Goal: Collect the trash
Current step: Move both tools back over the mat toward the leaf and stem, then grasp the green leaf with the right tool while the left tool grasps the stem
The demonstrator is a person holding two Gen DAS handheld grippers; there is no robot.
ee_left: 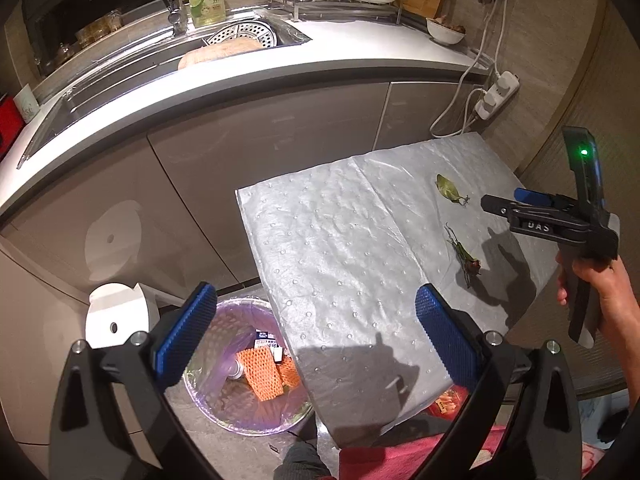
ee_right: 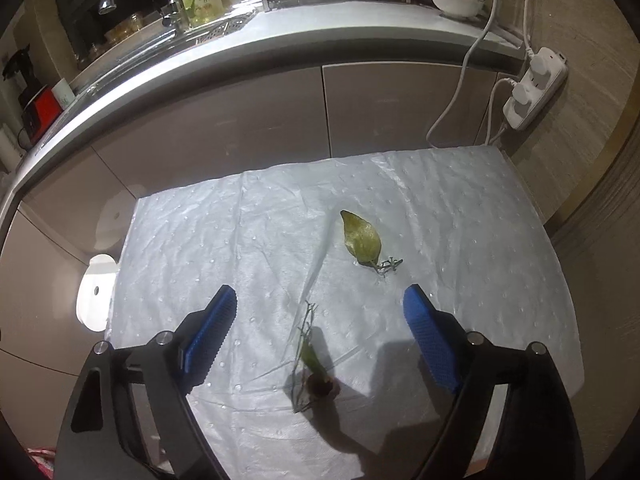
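Kitchen cabinets back a white padded sheet (ee_right: pixel 248 240) bearing a leaf (ee_right: pixel 362 238) and a wilted stem (ee_right: pixel 314 364). Right gripper (ee_right: pixel 320 316) (jaws wide, empty) hovers over the stem; left gripper (ee_left: pixel 316 312), wide too, hangs above the bin (ee_left: pixel 240 360).

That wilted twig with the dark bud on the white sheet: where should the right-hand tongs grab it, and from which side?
Probably at the dark bud, the thickest part of the twig; the thin stems lie flat on the sheet and would likely slip. Come from above, pads either side of the bud, across the twig's length. The right gripper stands open over it with nothing held.
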